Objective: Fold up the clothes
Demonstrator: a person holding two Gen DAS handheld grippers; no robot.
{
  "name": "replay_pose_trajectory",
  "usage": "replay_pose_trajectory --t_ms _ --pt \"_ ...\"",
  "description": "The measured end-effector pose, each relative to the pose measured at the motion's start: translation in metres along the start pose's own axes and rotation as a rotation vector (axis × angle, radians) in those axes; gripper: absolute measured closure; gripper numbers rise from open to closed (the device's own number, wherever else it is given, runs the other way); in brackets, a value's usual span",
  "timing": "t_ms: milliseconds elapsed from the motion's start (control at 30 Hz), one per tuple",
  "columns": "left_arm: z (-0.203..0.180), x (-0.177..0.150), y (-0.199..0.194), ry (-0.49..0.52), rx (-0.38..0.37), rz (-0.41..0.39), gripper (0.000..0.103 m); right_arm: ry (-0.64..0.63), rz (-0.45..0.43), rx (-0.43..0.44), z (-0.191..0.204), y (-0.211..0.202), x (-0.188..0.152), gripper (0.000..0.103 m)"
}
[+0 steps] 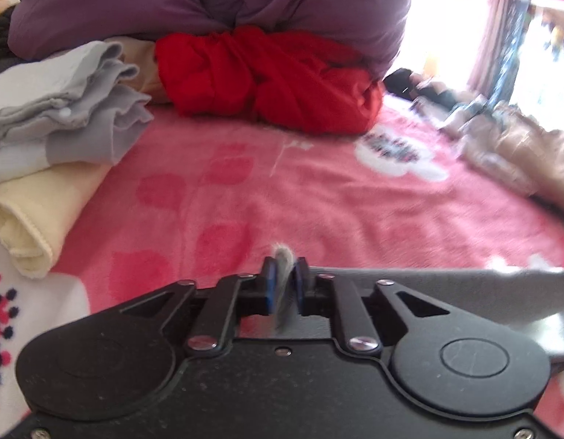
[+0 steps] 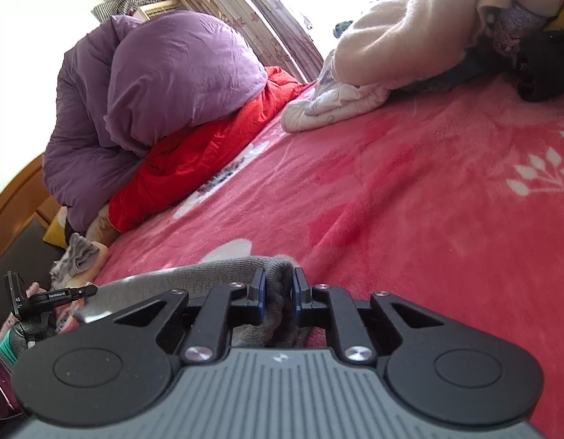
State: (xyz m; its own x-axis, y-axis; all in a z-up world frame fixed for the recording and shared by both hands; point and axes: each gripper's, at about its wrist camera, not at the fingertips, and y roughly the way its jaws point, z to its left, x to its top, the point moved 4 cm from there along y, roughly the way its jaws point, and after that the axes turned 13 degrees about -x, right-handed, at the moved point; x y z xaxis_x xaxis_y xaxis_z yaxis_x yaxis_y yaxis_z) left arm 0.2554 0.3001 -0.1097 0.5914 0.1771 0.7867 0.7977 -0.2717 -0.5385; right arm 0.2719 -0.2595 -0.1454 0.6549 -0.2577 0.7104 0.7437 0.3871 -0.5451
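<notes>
The pink blanket point(image 1: 318, 197) carries darker pink leaf shapes and white flowers dotted with black and red; the right wrist view adds a white leaf sprig on it. At the blanket's far edge lies a bright red garment point(image 1: 267, 80) under a purple duvet point(image 1: 135, 3). On the blanket's left sit folded pale grey clothes point(image 1: 62, 102) over a cream-yellow piece point(image 1: 37, 212). Toward its right edge is a blurred beige heap point(image 1: 519, 153), possibly shiny. The grey garment point(image 2: 216, 274) sits between blue-faced black fingers point(image 2: 259, 289).
</notes>
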Motion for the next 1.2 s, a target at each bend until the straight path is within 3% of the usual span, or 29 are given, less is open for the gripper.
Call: replay_pose_trajectory --t_ms 67,133,300,400,467,600,667,700,733,767,867,967,1067,1133,1167,1200 --pt "0.002 -0.001 -0.001 0.005 0.037 -0.008 0.076 -0.003 -0.006 -0.020 0.000 0.000 0.000 0.072" --pt "0.004 0.002 -0.009 0.012 0.094 -0.037 0.074 -0.004 -0.017 -0.042 -0.001 -0.002 -0.001 0.054" --pt "-0.009 0.007 -0.042 -0.011 0.068 -0.139 0.074 -0.079 -0.124 -0.082 0.009 -0.023 0.007 0.054" --pt "-0.040 0.005 -0.042 0.045 0.009 -0.117 0.074 -0.253 -0.203 -0.167 0.028 -0.042 0.011 0.054" --pt "-0.063 -0.001 -0.037 0.078 -0.014 -0.089 0.074 -0.280 -0.213 -0.126 0.042 -0.052 0.007 0.054" --pt "-0.097 -0.020 -0.025 0.101 -0.056 -0.017 0.074 -0.362 -0.123 -0.006 0.086 -0.048 -0.023 0.055" --pt "-0.104 -0.031 -0.019 0.098 -0.034 0.039 0.070 -0.418 -0.076 -0.027 0.104 -0.034 -0.039 0.055" --pt "-0.104 -0.038 -0.015 0.094 -0.009 0.079 0.062 -0.432 -0.049 -0.046 0.110 -0.026 -0.046 0.055" --pt "-0.101 -0.050 -0.008 0.114 0.039 0.138 0.062 -0.414 0.001 -0.071 0.106 -0.016 -0.050 0.055" --pt "-0.102 -0.056 -0.007 0.140 0.042 0.131 0.062 -0.397 0.046 -0.092 0.103 -0.007 -0.054 0.055" --pt "-0.106 -0.048 -0.015 0.119 0.052 0.118 0.062 -0.438 0.042 -0.103 0.103 -0.014 -0.056 0.055" --pt "-0.115 -0.045 -0.023 0.136 0.049 0.040 0.064 -0.443 -0.023 -0.106 0.104 -0.027 -0.054 0.054" --pt "-0.129 -0.040 -0.025 0.164 0.009 -0.044 0.064 -0.416 -0.030 -0.124 0.099 -0.028 -0.051 0.048" --pt "-0.137 -0.042 -0.013 0.176 -0.027 -0.007 0.053 -0.416 0.023 -0.144 0.093 -0.021 -0.053 0.048" --pt "-0.138 -0.047 0.000 0.194 0.011 0.052 0.053 -0.416 0.035 -0.144 0.093 -0.019 -0.054 0.048" --pt "-0.137 -0.051 0.007 0.199 0.032 0.063 0.053 -0.413 0.027 -0.139 0.095 -0.021 -0.052 0.048"
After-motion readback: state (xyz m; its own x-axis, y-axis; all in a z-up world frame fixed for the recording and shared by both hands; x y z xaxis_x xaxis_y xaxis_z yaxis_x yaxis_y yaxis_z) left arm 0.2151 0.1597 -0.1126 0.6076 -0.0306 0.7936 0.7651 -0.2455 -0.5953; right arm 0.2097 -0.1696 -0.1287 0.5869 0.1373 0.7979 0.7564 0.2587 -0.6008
